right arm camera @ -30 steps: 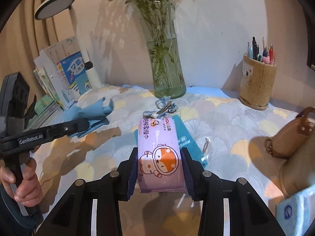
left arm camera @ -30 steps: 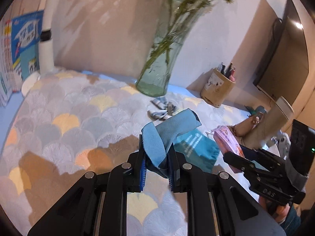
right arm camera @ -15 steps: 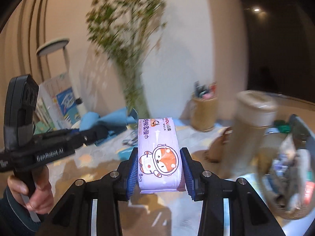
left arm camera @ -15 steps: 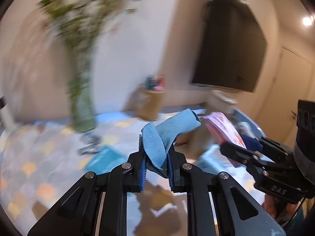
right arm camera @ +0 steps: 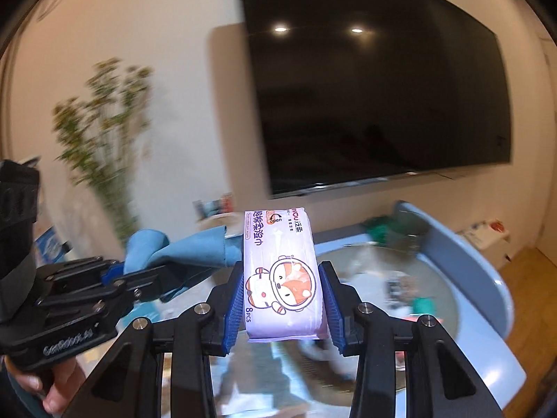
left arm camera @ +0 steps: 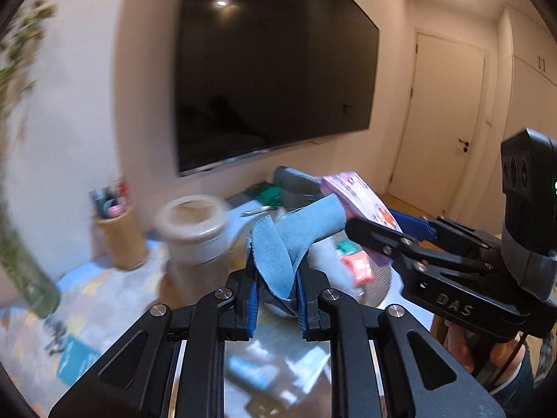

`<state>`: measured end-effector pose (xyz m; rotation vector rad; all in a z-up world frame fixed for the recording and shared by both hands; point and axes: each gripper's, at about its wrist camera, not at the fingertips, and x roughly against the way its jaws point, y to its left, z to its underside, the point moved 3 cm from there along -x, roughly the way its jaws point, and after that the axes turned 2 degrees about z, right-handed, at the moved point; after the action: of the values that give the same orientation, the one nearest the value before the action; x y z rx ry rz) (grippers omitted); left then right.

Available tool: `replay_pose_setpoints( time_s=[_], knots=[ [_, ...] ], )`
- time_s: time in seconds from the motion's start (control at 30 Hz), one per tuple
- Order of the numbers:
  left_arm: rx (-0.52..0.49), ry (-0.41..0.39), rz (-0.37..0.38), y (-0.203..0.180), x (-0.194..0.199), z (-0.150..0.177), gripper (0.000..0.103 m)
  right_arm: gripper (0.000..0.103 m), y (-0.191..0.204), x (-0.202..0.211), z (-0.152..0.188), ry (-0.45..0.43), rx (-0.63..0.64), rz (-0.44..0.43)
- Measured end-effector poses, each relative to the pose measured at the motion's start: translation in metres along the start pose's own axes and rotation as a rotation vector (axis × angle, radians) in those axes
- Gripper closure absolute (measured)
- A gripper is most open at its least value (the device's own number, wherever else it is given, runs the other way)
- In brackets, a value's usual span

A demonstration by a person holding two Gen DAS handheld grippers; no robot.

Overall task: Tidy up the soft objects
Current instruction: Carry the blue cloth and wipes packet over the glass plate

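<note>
My left gripper (left arm camera: 277, 278) is shut on a folded blue cloth (left arm camera: 292, 240), held up in the air above the table. The cloth also shows in the right wrist view (right arm camera: 195, 247), left of my right gripper. My right gripper (right arm camera: 281, 308) is shut on a purple pack of wet wipes (right arm camera: 280, 271) with a cartoon fox on it. The pack shows in the left wrist view (left arm camera: 358, 198) at the right, just beyond the cloth. Both grippers hover side by side over a round clear container (right arm camera: 463, 278) with small packets inside.
A beige lidded cup (left arm camera: 195, 230) and a woven pen holder (left arm camera: 118, 233) stand behind the left gripper. A glass vase with green stems (left arm camera: 24, 271) is at the far left. A large dark TV (right arm camera: 376, 97) hangs on the wall. The blue table rim (right arm camera: 487, 264) curves at right.
Both grippers have swung to the right and upward with their loads. The view has moved from the patterned tablecloth and vase to the TV and the round container.
</note>
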<state>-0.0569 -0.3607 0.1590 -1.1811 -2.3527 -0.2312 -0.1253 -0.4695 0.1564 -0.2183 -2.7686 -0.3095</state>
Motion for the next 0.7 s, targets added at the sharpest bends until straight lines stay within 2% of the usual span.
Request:
replay_pose_setpoints(
  time_s=[0.1, 0.23, 0.33, 0.4, 0.47, 0.63, 0.67, 0.7],
  knots=[
    [-0.013, 0.015, -0.023, -0.02, -0.032, -0.016, 0.088, 0.063, -0.034, -0.005, -0.013, -0.003, -0.057, 0.046],
    [0.075, 0.06, -0.02, -0.016, -0.072, -0.027, 0.088, 0.063, -0.079, -0.017, -0.026, 0.017, -0.158, 0.105],
    [0.109, 0.118, -0.003, -0.017, -0.102, -0.023, 0.088, 0.063, -0.104, -0.033, -0.026, 0.068, -0.22, 0.144],
    [0.105, 0.138, -0.049, -0.019, -0.116, -0.019, 0.088, 0.063, -0.124, -0.047, -0.022, 0.115, -0.284, 0.146],
    [0.093, 0.132, -0.13, -0.018, -0.125, -0.015, 0.088, 0.063, -0.137, -0.06, -0.017, 0.149, -0.323, 0.146],
    [0.078, 0.182, -0.166, -0.013, -0.148, -0.006, 0.087, 0.062, -0.151, -0.086, -0.004, 0.212, -0.353, 0.173],
    [0.072, 0.193, -0.174, -0.012, -0.152, -0.004, 0.079, 0.062, -0.152, -0.089, -0.002, 0.218, -0.354, 0.177],
    [0.066, 0.202, -0.186, -0.012, -0.156, -0.002, 0.066, 0.063, -0.154, -0.093, 0.0, 0.226, -0.356, 0.188]
  ],
)
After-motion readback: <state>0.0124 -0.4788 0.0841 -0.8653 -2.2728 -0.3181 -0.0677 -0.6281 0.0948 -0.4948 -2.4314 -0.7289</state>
